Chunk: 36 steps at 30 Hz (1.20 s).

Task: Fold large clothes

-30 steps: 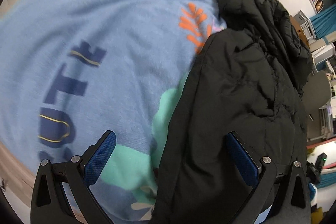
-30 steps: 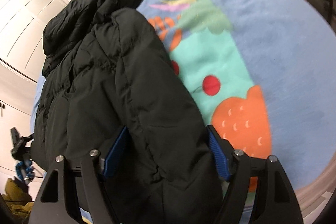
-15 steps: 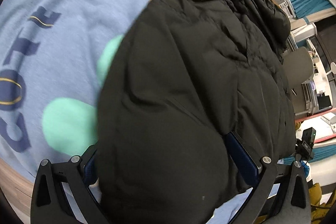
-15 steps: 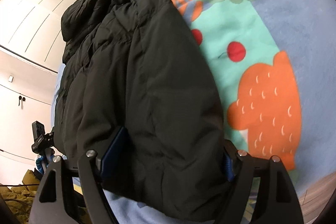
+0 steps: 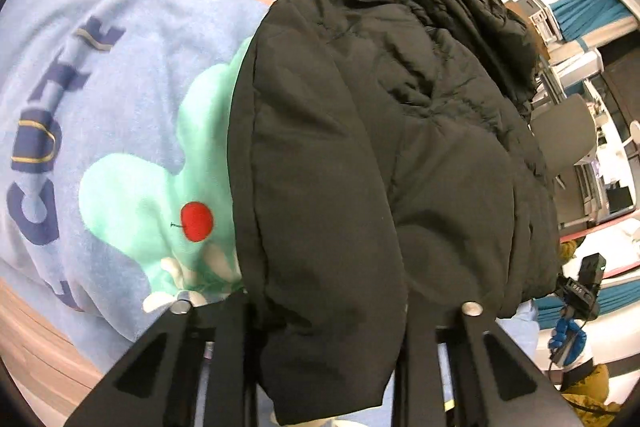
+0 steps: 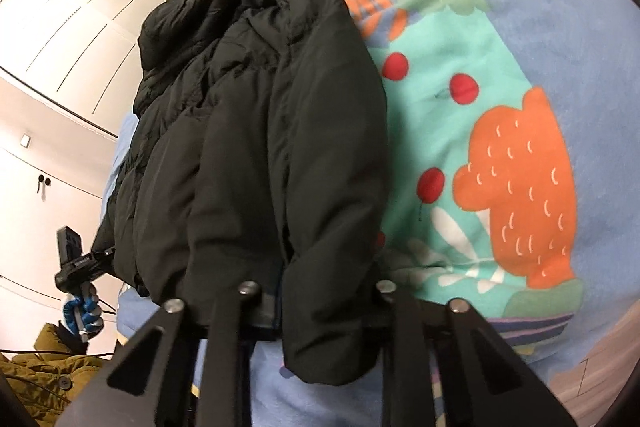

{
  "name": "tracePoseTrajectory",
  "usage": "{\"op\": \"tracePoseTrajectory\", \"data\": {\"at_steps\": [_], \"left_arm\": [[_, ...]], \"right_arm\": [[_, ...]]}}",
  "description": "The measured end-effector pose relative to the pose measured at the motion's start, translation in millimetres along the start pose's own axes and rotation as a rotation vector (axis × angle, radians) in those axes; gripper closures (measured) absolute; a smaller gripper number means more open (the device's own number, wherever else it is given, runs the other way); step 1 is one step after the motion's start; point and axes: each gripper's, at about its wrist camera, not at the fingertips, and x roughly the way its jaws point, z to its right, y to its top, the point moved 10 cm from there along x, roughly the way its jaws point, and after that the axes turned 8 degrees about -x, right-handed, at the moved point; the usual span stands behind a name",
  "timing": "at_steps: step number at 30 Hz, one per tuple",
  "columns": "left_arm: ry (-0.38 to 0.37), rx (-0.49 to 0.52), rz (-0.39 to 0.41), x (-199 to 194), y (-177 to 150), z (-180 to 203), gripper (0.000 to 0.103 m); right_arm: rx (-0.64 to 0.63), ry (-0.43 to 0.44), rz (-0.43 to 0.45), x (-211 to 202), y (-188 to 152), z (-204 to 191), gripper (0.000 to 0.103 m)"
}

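Two risks apply. Bed blanket (image 5: 120,75): its soft fleece may drag along beneath a moving fold. Black puffer jacket (image 5: 400,147): it lies lengthwise on the bed, hood far, hem edge raised; slick padded fabric may slip free and spring flat. Left gripper (image 5: 328,311) and right gripper (image 6: 320,291): each pinches a thick hem bundle, fingers hidden by fabric, so grip depth cannot be confirmed.
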Motion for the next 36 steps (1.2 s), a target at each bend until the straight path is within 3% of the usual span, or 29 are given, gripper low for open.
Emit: {"op": "tracePoseTrajectory", "data": {"at_steps": [5,18,27,36], "left_arm": [[0.017,0.028,0.045,-13.0,6.3,13.0,0.092],[-0.023,0.076,0.182,-67.8,53.4,52.7,0.093],[-0.068,0.094,0.266,-105.6,115.2,89.7,0.093],[-0.102,0.109,0.336,-129.2,200.1,135.0,0.093]], "right_arm": [[-0.029,-0.016,0.043,-11.6,9.5,-9.2,0.089],[-0.062,0.017,0.221,-65.5,76.3,-39.4,0.091],[-0.070,0.011,0.306,-91.3,141.7,-50.4,0.091],[-0.051,-0.003,0.395,-114.0,240.2,-64.5,0.091]]}}
